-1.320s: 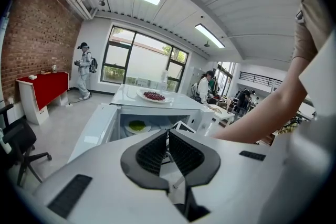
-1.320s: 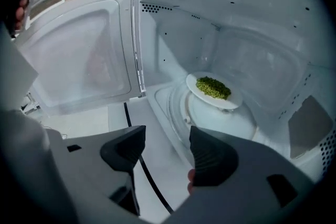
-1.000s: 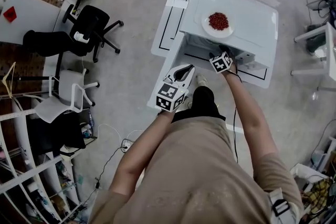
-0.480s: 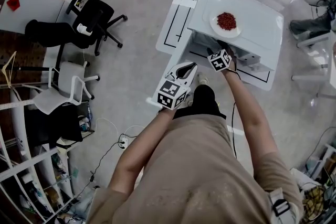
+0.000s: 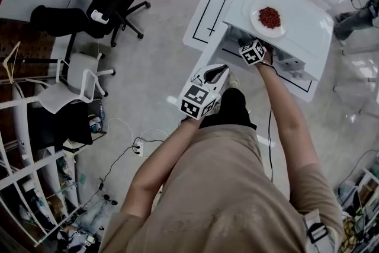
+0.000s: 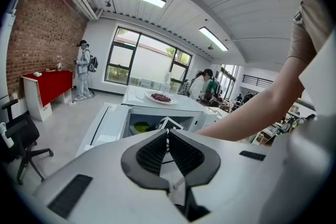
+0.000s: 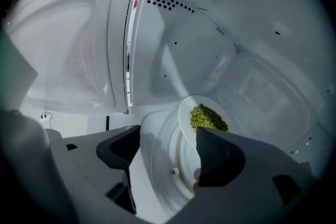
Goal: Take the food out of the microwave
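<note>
- The white microwave (image 5: 299, 38) stands on the floor in front of the person, with its door (image 5: 213, 6) swung wide open to the left of the cavity.
- The task's food is in the cavity: a white plate (image 7: 188, 113) with a heap of small green food (image 7: 208, 117) sits on the glass turntable (image 7: 160, 165), towards its far right side.
- The right gripper (image 7: 168, 138) reaches down into the cavity. Its jaws are wide apart and opening. The near left rim of the plate shows in the gap between them.
- The right pad covers the near edge of the plate in the right gripper view, and whether it touches cannot be told. The left pad stands clear of the plate, over the turntable, so nothing is gripped.
- A second plate (image 5: 267, 19) with a pile of red food rests on top of the microwave, above the right gripper's marker cube in the head view.
- The left gripper (image 6: 168, 134) is held in front of the person's body, near the microwave and short of it. Its jaws are pressed together with nothing between them.
- Far to the left — well apart from the microwave — are a black office chair (image 5: 112, 6) and a white chair (image 5: 77, 92).
</note>
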### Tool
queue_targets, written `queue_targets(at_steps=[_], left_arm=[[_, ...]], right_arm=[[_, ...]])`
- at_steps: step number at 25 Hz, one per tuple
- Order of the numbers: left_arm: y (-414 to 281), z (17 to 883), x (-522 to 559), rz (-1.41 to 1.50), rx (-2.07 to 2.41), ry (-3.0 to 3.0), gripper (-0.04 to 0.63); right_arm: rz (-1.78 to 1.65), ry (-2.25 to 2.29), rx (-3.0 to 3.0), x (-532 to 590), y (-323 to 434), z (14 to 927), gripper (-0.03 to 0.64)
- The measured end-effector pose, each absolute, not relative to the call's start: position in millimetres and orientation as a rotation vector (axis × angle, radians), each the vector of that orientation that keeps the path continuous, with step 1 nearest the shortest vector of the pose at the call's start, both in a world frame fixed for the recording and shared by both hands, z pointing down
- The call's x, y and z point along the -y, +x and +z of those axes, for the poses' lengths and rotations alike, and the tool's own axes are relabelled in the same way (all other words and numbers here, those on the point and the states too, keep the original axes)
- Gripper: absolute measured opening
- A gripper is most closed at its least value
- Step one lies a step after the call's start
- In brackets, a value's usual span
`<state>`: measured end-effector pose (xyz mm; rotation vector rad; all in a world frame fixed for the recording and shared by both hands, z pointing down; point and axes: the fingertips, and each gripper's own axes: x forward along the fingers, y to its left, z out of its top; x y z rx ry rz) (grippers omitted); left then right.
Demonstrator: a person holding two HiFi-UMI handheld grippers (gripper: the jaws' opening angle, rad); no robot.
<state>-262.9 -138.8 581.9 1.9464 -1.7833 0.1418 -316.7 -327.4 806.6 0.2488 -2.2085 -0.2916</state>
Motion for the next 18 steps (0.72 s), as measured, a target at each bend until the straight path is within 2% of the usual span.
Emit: queue_targets(at_steps=[14,18], left_arm=[[-264,582,133,0.105,1.784,1.933,0.009],[-261,580,134,0.113,1.778,1.946,0.009]], right_arm=[[-0.137,0.182,2.217,331,-325,824,0.321],[-0.191,0.155,2.223,326,-323,821,0.322]])
